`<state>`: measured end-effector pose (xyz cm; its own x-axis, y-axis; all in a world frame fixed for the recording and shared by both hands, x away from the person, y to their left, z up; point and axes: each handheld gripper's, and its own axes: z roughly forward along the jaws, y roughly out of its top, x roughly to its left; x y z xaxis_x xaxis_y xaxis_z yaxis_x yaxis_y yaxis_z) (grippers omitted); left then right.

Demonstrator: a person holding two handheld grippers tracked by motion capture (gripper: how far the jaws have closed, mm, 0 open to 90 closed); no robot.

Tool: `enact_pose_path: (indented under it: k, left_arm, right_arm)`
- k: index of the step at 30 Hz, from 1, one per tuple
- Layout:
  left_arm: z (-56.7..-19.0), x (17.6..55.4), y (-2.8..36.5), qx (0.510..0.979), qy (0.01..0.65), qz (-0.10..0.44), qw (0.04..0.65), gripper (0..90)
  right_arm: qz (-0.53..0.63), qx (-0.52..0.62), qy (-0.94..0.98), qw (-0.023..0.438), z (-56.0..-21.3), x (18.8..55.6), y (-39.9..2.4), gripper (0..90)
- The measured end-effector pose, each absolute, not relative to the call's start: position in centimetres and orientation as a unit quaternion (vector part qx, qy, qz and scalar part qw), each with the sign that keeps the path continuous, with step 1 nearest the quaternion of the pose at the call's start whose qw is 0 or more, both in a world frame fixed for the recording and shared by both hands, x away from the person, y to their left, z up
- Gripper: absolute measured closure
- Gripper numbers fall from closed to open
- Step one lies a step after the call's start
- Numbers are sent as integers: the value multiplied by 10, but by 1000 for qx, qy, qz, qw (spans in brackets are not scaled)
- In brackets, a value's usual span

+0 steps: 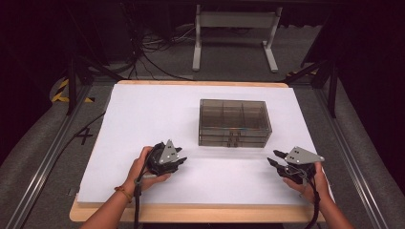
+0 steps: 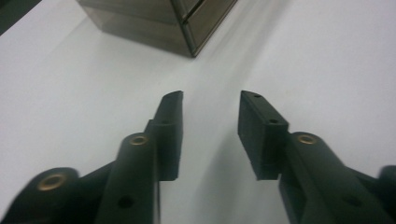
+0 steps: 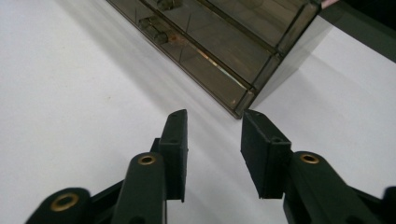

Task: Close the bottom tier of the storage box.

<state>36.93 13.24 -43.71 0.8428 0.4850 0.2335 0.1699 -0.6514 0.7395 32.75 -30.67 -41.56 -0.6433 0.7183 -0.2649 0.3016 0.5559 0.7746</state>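
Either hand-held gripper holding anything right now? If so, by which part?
Nothing is held. The left hand-held gripper and the right hand-held gripper both stand open over the white table cover, short of the smoky plastic compartment box.

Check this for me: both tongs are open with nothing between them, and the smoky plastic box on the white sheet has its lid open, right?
Not quite: the box has its lid closed, as the high view shows. The rest stands.

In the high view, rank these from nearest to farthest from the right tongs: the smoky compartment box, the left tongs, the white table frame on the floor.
From the right tongs:
1. Smoky compartment box, just up and to the left, mid-table.
2. Left tongs, across the near edge, on the left.
3. White table frame, on the floor beyond the table's far edge.
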Motion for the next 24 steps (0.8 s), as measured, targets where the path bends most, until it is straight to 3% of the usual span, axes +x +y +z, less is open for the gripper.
enact_pose_path:
  k: [4,11,18,24]
  left_arm:
    - [-440,367,143,884,198,219,363,471]
    - [-444,362,161,879,212,217,369,423]
    - [-448,359,181,865,240,225,378,263]
    - [-450,356,200,856,261,225,385,197]
  right_arm:
    - [355,319,830,287,-418,326,-312,550]
    - [371,341,816,284,-425,324,-325,412]
    - [381,358,804,282,-433,324,-332,261]
    - [380,386,786,297,-436,323,-340,184]
